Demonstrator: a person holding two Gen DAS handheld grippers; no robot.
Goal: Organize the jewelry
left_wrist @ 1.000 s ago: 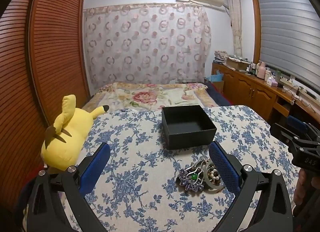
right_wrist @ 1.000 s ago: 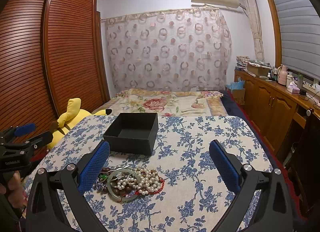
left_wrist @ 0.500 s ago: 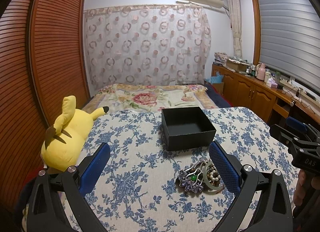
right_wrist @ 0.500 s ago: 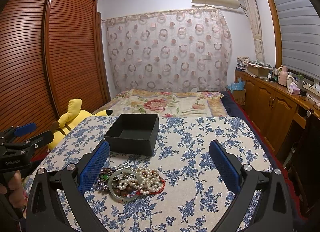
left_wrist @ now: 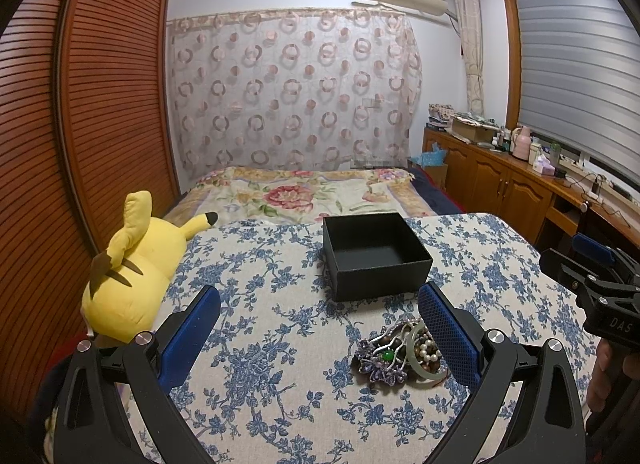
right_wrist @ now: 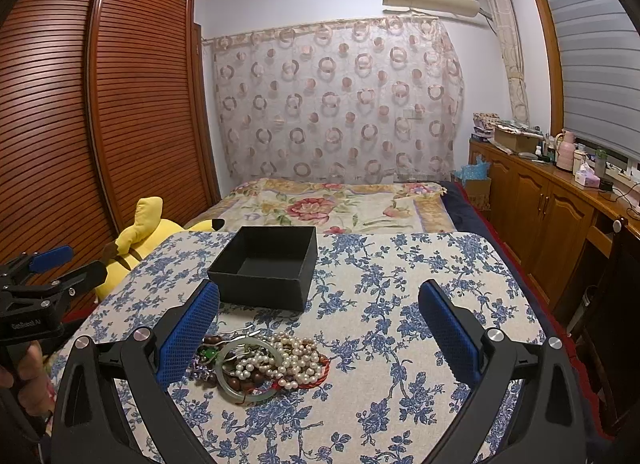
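The tangled heap of pearl, bead and jade-bangle jewelry (right_wrist: 260, 364) lies on the blue-flowered tablecloth (right_wrist: 400, 284), stretching 9-to-3. The open black square box (right_wrist: 266, 264) sits at 12 beyond it. The left gripper (left_wrist: 320, 340) and right gripper (right_wrist: 318, 328) hover level, jaws spread (both empty), barely shifted from before.

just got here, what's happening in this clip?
A person holds a gripper in each hand over a floral-cloth table. The left gripper and right gripper are both open and hold nothing. The jewelry pile lies tangled in front of the black box, which looks empty. Sorting hasn't begun.
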